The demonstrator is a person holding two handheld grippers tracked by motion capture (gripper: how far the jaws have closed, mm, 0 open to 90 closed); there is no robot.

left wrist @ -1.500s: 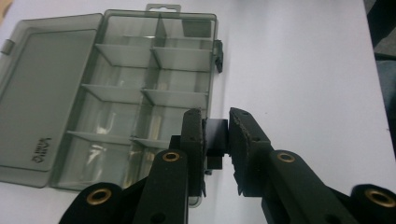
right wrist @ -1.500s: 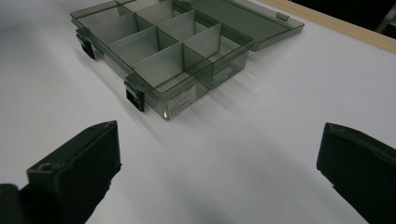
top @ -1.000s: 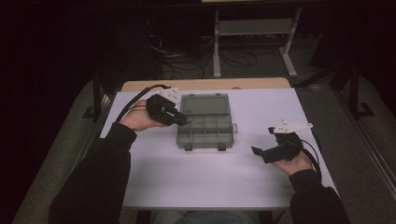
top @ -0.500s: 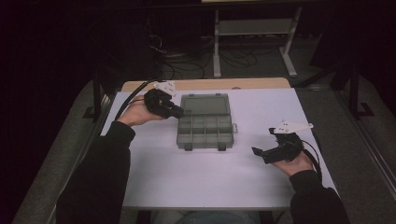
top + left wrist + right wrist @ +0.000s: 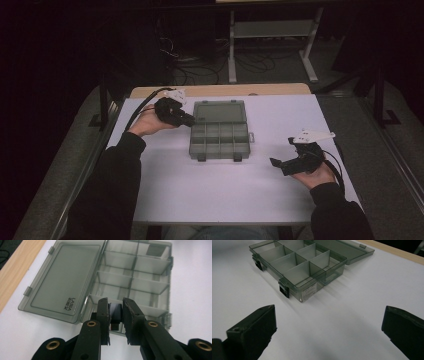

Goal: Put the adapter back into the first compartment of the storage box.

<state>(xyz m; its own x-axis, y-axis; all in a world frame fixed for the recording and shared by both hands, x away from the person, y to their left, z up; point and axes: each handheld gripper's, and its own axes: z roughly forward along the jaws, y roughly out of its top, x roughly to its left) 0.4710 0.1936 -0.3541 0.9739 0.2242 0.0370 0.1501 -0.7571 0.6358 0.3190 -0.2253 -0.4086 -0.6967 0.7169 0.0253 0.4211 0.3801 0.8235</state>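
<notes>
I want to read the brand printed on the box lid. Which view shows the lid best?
The left gripper view: the lid lies open and flat, print legible. The high view shows it small; the right gripper view catches its far edge.

A compartment box (image 5: 220,139) lies on the counter (image 5: 210,190), its lid (image 5: 219,111) folded flat behind it toward the counter's far edge. The left gripper (image 5: 186,120) sits at the box's left end where lid meets tray; a small block (image 5: 115,312) sits between its fingers (image 5: 103,312), with the nearest compartment just ahead of them and the lid ahead and left. The right gripper (image 5: 276,163) rests apart to the box's right, nearer the person; the box lies ahead of its fingers (image 5: 254,330), bare counter between them.
</notes>
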